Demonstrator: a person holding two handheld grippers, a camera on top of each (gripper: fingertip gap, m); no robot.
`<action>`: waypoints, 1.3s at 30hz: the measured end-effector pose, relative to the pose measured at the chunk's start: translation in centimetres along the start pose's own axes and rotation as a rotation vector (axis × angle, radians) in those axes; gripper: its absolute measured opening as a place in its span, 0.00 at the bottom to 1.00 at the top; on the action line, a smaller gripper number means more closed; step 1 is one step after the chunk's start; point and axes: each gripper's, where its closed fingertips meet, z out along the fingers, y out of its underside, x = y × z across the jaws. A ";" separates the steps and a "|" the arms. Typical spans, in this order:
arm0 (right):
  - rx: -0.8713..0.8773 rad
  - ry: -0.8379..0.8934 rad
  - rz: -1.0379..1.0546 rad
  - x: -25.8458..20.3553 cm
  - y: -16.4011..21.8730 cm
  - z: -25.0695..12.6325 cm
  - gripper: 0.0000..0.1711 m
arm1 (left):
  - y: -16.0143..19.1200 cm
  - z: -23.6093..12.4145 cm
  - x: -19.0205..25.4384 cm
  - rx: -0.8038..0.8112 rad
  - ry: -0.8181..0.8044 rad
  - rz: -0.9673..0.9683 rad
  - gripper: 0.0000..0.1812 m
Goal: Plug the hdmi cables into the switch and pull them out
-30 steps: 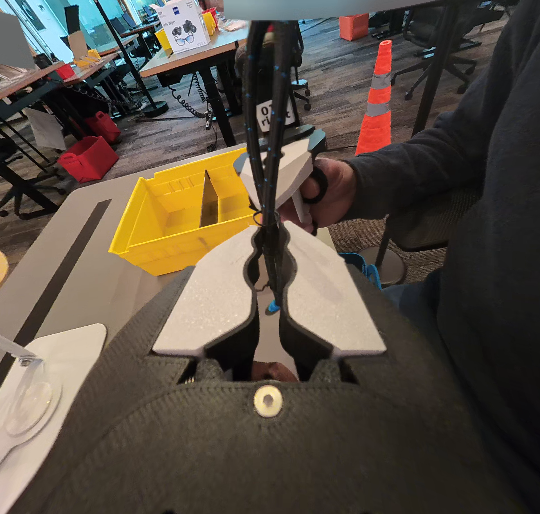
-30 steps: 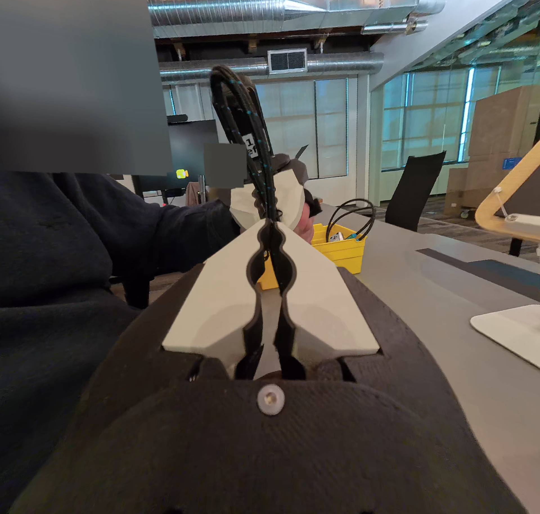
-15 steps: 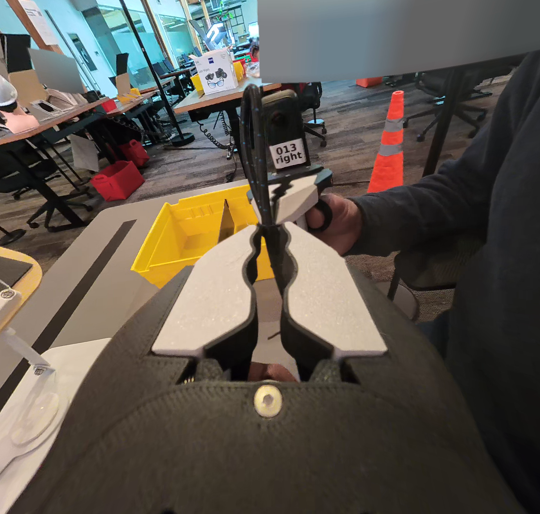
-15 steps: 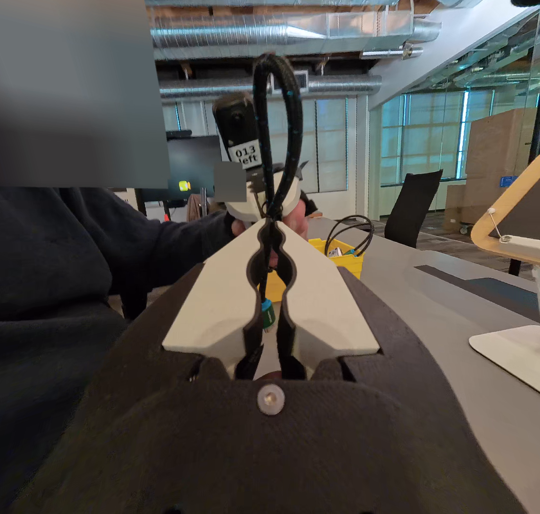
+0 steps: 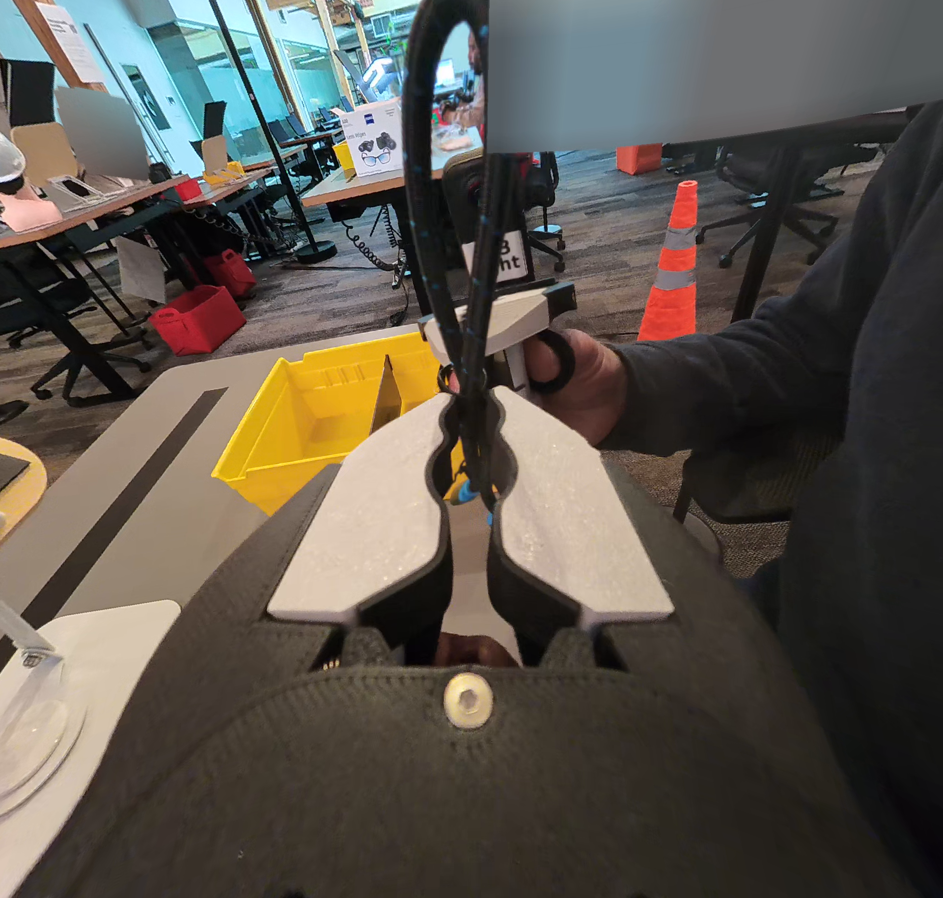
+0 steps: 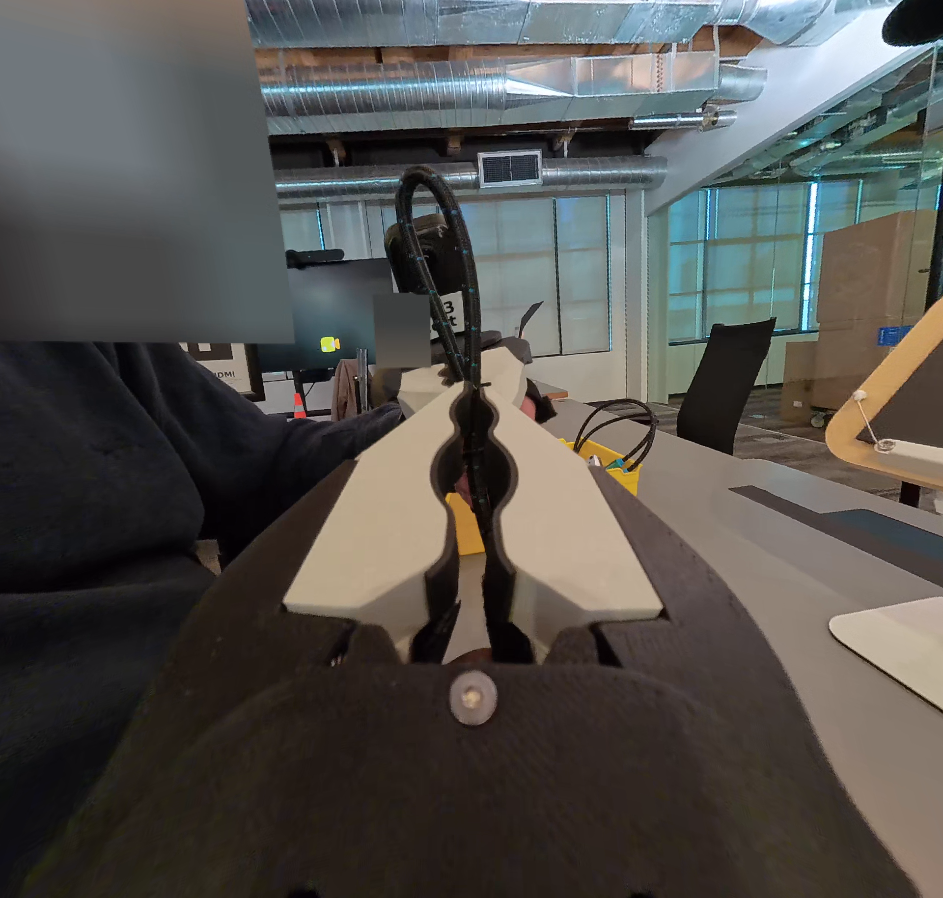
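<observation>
A black braided hdmi cable with blue flecks stands up in a tall loop between my two grippers, which face each other above the near table edge. My left gripper is shut on the cable's lower strands, and a blue connector end hangs between its fingers. The right gripper grips the same bundle just beyond. In the right wrist view my right gripper is shut on the cable, with the left gripper right behind its tips. No switch is in view.
A yellow divided bin sits on the grey table just past the grippers. It holds another coiled cable. A white base plate lies near the left gripper and a wooden stand stands on the right. The person's dark sleeve is close.
Both views have tilted upward. The top of the cable loop now shows in the left wrist view. The connector seen between the right gripper's fingers half a second ago no longer shows.
</observation>
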 end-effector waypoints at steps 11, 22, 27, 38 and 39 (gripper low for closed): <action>-0.036 0.036 -0.035 0.7 1.0 -0.2 0.00 | 1.5 0.0 -0.4 0.048 -0.008 -0.105 0.04; -0.020 0.047 0.011 1.4 1.4 -0.5 0.00 | 2.0 -0.1 -0.8 0.069 -0.068 -0.138 0.04; -0.042 0.031 0.014 1.1 1.9 -0.4 0.00 | 1.0 -0.8 -1.1 0.102 -0.105 -0.117 0.05; -0.053 0.015 0.011 0.6 2.3 0.2 0.00 | -0.3 -0.6 -0.8 0.086 -0.099 -0.066 0.06; -0.052 0.018 0.005 0.6 2.2 0.2 0.00 | -0.3 -0.6 -0.8 0.099 -0.089 -0.083 0.05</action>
